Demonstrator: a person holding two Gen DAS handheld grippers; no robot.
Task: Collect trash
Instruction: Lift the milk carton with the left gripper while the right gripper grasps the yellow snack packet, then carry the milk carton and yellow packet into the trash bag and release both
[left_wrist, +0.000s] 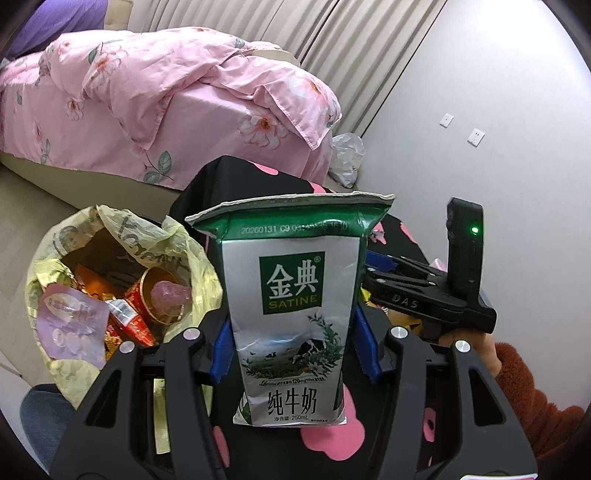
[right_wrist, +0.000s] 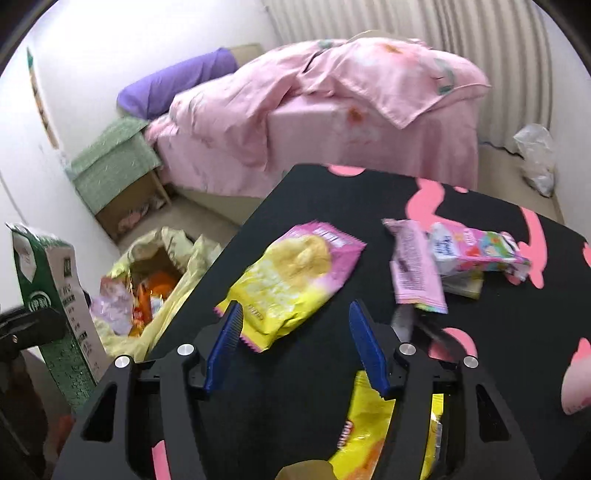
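The left gripper (left_wrist: 293, 347) clamps a milk carton (left_wrist: 291, 306) between its blue pads, pressing on the lower sides so the carton stands upright with its torn top flared. It is held above the near edge of the black table (right_wrist: 480, 350), just beside the trash bag (left_wrist: 122, 291), which sits low at the table's left with its yellow-green mouth spread wide. That open mouth, already showing red and orange wrappers and a pink film lid, is why the carton is carried on this side: from here it looks like a short swing left and a release.

The right gripper (right_wrist: 295, 343) hangs over the table with its jaws apart and nothing pressed between them. The near corner of a pink-and-yellow snack bag (right_wrist: 291, 280) lies just in front of the gap, so this seems the next piece lined up. A yellow chip bag (right_wrist: 369, 432) lies under the gripper's body. Further right rest a pink wrapper (right_wrist: 415, 266) and a small pink drink box (right_wrist: 476, 254), touching or overlapping; motion blur there makes it hard to say which.
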